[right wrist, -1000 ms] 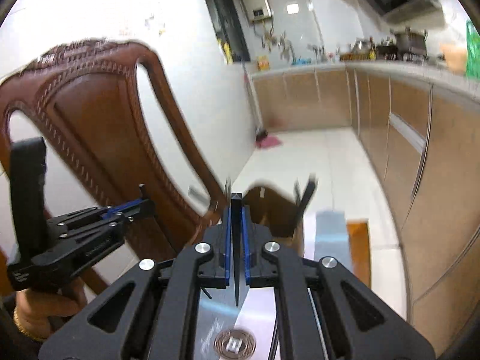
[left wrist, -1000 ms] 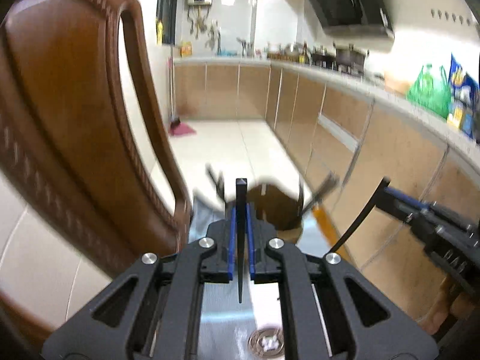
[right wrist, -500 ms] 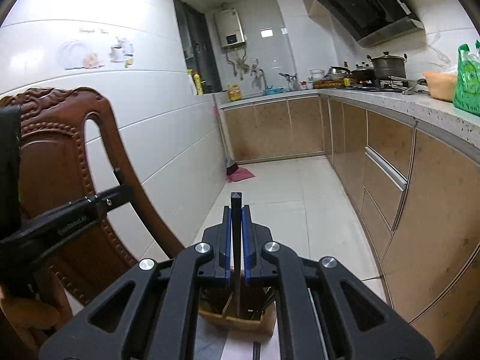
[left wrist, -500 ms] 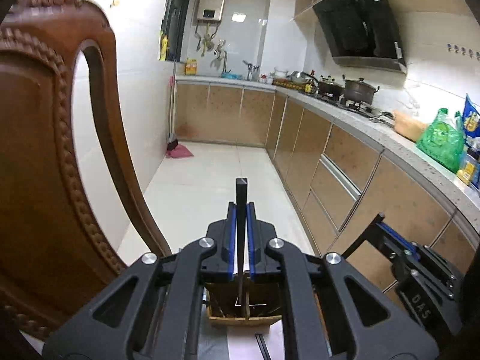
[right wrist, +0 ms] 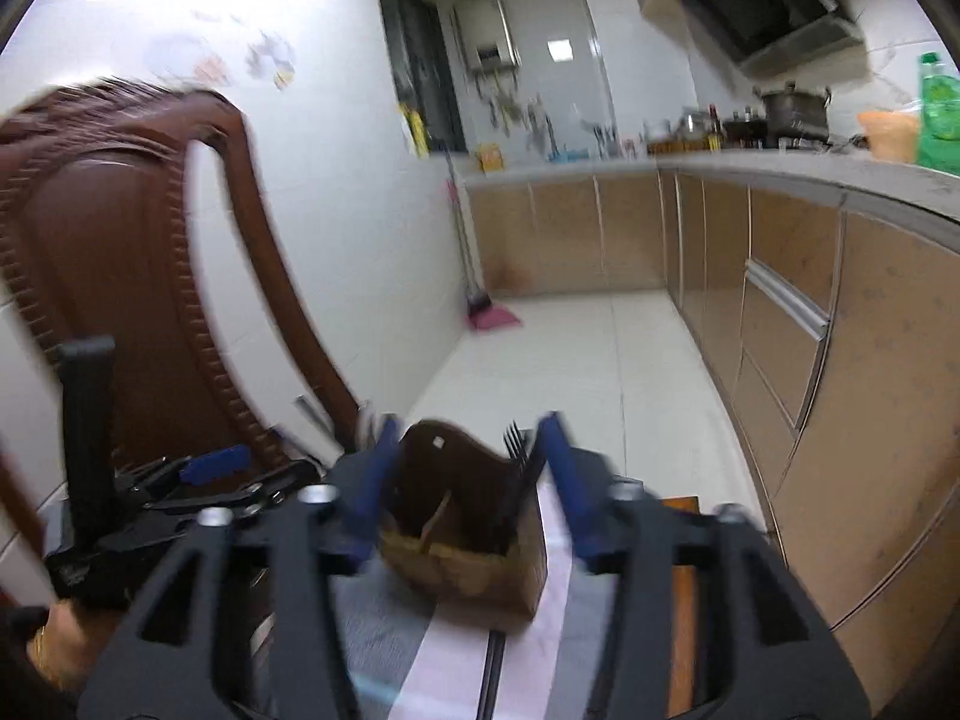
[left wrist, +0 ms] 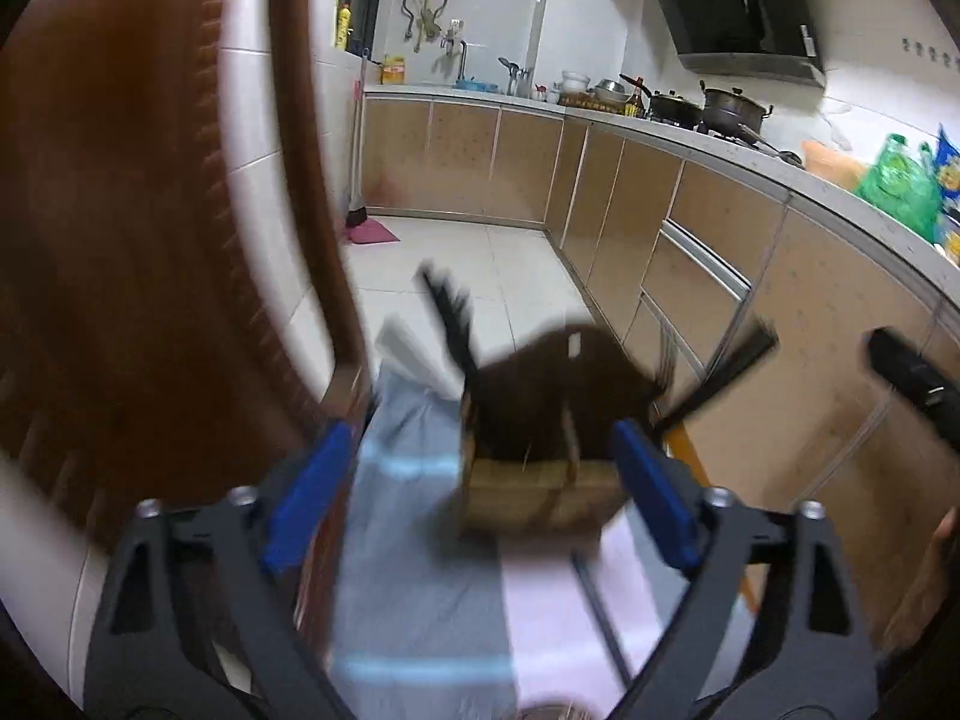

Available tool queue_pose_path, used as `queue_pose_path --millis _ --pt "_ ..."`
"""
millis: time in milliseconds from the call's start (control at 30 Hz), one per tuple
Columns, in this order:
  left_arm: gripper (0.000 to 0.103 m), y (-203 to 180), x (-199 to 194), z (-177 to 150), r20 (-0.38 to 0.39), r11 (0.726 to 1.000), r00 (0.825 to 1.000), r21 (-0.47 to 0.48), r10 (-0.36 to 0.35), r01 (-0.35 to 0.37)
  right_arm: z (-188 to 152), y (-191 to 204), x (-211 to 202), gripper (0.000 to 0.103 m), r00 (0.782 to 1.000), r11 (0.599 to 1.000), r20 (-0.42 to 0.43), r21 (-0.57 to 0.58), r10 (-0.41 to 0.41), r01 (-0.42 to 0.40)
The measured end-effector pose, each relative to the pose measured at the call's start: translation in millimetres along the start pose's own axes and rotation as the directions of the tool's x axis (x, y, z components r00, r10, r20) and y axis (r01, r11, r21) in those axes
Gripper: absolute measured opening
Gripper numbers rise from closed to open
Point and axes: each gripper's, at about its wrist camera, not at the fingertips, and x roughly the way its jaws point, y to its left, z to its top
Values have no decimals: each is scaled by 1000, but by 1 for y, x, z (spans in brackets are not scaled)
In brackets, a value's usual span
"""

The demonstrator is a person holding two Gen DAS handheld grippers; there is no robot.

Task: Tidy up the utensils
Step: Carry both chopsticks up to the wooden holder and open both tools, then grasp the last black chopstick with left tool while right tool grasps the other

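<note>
A woven utensil holder (left wrist: 540,486) stands at the far end of the striped cloth (left wrist: 414,588); black utensils (left wrist: 450,324) stick out of it. It also shows in the right wrist view (right wrist: 468,558) with black forks (right wrist: 519,468) inside. My left gripper (left wrist: 480,504) is open and empty just before the holder. My right gripper (right wrist: 468,480) is open and empty, its fingers either side of the holder. A black utensil (right wrist: 495,666) lies on the cloth below the holder. The left gripper's body shows at the left of the right wrist view (right wrist: 180,480).
A carved brown wooden chair back (left wrist: 120,240) rises close on the left, also in the right wrist view (right wrist: 120,264). Kitchen cabinets (left wrist: 690,252) and a counter run along the right. A white tiled floor (right wrist: 570,360) lies beyond the table edge.
Both grippers have opened; each was shut on a thin black utensil before and now holds nothing. Both views have tilted down toward the holder, with motion blur.
</note>
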Motion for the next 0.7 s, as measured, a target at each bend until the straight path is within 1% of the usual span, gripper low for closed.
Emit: queue_pose_path --millis 33,100,167,200,267,300,367,400,433,467,567,700 --pt "96 3 -14 -20 -2 1000 1000 -3 -1 1 -12 -2 -20 65 1000 1000 17 -8 8 -8" --pt "97 2 -31 -57 -25 1000 1000 0 -4 4 -44 -7 -57 73 1000 1000 30 -14 1 -1" --pt "97 0 -42 -97 -83 1000 997 4 -2 2 -80 -15 -83 75 1000 1000 3 11 -24 24" --pt "97 -3 -45 -114 -109 1000 994 0 2 -1 -92 -17 -90 76 999 999 -12 16 -34 34" --pt "97 -5 -55 -144 -115 1000 993 3 9 -9 -128 -20 -105 76 997 997 -38 29 -72 73" --pt "97 -9 -56 -157 -114 1000 993 15 12 -10 -142 -19 -109 76 996 996 -42 35 -77 79" --pt "97 -16 -56 -174 -142 999 989 36 43 -38 -171 -17 -113 76 994 994 -63 46 -93 96" --pt "97 -18 -55 -179 -150 998 988 43 47 -41 -186 -15 -110 76 989 993 -111 53 -98 104" --pt "97 -22 -55 -187 -152 998 987 51 43 -36 -191 -12 -106 76 986 993 -142 53 -93 101" --pt "97 -25 -54 -192 -151 997 987 61 48 -39 -194 -8 -103 76 984 995 -158 44 -82 90" --pt "97 -34 -52 -197 -140 994 989 100 51 -37 -198 0 -107 76 986 995 -134 -7 -95 95" --pt "97 -35 -57 -197 -127 994 991 100 47 -35 -203 -2 -101 76 979 993 -168 -7 -116 116"
